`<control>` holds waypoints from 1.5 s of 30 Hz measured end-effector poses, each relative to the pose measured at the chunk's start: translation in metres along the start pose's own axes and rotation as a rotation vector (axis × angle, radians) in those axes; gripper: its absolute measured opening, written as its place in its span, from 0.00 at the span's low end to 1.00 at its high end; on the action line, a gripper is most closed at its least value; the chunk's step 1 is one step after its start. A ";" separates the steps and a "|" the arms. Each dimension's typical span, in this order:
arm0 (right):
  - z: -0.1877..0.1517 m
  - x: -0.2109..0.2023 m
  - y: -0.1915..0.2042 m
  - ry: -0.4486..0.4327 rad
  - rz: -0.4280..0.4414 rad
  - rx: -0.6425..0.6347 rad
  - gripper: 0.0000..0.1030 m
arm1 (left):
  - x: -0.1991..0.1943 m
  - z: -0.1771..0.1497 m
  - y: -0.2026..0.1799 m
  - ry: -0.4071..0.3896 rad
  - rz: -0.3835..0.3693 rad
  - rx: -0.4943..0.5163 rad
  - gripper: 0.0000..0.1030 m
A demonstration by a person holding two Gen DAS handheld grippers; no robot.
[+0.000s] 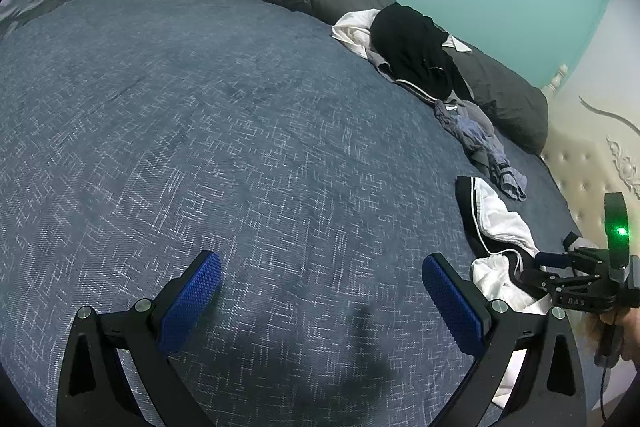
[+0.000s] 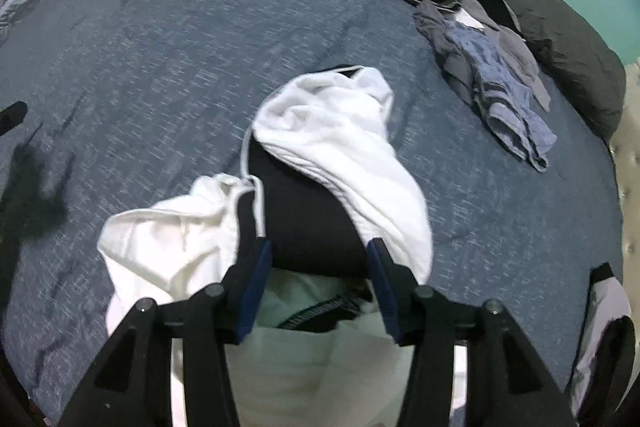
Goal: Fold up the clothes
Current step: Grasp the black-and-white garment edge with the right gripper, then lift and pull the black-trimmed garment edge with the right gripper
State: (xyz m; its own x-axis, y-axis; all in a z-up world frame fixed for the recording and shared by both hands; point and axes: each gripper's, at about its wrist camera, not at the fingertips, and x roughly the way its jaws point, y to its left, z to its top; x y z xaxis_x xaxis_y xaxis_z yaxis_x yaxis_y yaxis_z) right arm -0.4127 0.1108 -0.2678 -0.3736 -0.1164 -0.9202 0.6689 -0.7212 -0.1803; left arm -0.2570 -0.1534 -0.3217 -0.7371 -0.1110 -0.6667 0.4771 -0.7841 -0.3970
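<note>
Your right gripper (image 2: 318,259) straddles the crumpled black-and-white drawstring garment (image 2: 340,155) on the blue woven bedspread (image 2: 168,39), jaws parted, nothing pinched. Your left gripper (image 1: 320,291) hangs open. It's soft, limp fabric; pinch a hem edge.

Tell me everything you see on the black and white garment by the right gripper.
The black and white garment lies crumpled on the blue bedspread: soft white fabric, a black panel in the middle, a white drawstring along it. The right gripper is over its near end, open, fingers either side of the black part. It lies apart from the blue clothes.
</note>
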 end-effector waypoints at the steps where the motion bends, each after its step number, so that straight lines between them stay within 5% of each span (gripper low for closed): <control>1: 0.000 0.001 0.003 0.000 0.005 -0.010 0.49 | 0.000 0.000 0.000 0.001 0.000 0.002 1.00; 6: 0.000 0.006 0.006 0.004 -0.028 -0.024 0.47 | 0.001 -0.001 0.000 0.002 -0.001 0.004 1.00; 10: 0.003 0.001 -0.011 -0.031 -0.057 0.024 0.10 | 0.001 0.001 0.001 0.001 0.001 -0.004 1.00; 14: 0.007 -0.011 -0.029 -0.085 -0.077 0.070 0.03 | 0.002 0.000 0.000 0.003 0.001 -0.001 1.00; 26: -0.021 -0.008 -0.119 -0.133 0.074 0.522 0.02 | 0.003 -0.001 -0.001 0.009 0.005 0.000 1.00; 39: -0.036 -0.036 -0.152 -0.239 -0.113 0.583 0.11 | 0.006 -0.004 -0.004 0.018 0.007 0.008 1.00; 41: -0.034 -0.039 -0.149 -0.271 -0.075 0.547 0.13 | 0.007 -0.004 -0.005 0.020 0.006 0.007 1.00; 45: -0.016 -0.025 -0.122 -0.196 -0.004 0.376 0.18 | 0.008 -0.005 -0.008 0.024 0.006 0.014 1.00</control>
State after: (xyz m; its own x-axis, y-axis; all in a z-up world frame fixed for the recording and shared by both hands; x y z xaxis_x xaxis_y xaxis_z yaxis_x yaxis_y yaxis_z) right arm -0.4749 0.2128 -0.2285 -0.5156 -0.2147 -0.8295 0.3999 -0.9165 -0.0114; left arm -0.2637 -0.1451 -0.3273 -0.7222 -0.1013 -0.6842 0.4747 -0.7920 -0.3838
